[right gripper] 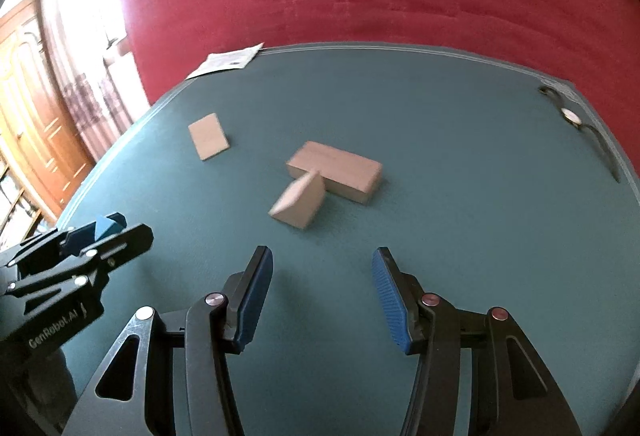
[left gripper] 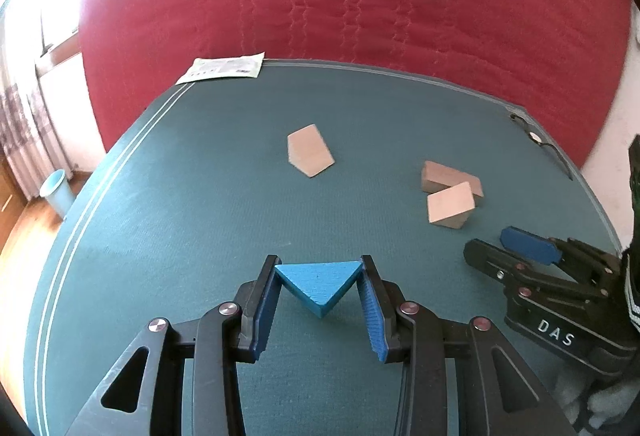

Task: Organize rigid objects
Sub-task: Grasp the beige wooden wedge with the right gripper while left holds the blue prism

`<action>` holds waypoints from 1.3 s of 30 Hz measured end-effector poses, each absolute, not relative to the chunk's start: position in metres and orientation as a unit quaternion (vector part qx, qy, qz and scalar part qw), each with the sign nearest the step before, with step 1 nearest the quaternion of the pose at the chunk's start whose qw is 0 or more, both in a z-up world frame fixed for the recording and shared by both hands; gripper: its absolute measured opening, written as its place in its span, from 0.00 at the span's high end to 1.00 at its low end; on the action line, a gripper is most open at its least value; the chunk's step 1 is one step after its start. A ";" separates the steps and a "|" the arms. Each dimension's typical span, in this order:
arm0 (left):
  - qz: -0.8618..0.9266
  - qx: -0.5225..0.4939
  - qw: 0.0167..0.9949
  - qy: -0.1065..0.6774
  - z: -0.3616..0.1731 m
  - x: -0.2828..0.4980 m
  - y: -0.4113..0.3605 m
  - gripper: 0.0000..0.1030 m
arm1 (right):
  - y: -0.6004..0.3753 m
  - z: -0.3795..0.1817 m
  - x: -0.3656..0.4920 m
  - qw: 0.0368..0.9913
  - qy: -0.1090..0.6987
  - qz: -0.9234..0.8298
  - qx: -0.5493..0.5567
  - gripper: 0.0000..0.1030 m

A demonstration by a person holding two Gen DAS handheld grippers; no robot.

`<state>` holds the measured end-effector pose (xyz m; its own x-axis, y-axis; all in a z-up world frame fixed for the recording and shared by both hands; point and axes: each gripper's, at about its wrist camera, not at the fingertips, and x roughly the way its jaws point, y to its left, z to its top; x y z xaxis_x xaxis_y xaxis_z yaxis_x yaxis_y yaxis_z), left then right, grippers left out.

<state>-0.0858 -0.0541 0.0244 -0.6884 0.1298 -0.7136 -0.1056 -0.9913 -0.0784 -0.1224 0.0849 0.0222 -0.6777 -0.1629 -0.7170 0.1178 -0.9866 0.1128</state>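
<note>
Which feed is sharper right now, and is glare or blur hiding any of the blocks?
Left wrist view: sharp; the blue triangular block in the left gripper has crisp edges, with window glare washing out only the upper-left corner. Right wrist view: softer, the wooden wedge and the long wooden block smeared by blur, yet both readable. Fisheye bends the table edge in both.
</note>
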 end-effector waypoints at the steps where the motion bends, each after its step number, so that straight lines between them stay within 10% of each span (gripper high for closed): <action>1: 0.919 -0.390 0.062 -0.016 0.024 -0.086 -0.055 0.60 | 0.083 0.022 -0.125 0.082 -0.026 -0.915 0.395 0.48; 39: 0.915 -0.402 0.044 -0.014 0.018 -0.084 -0.053 0.60 | 0.039 0.020 -0.157 0.110 0.074 -0.908 0.397 0.57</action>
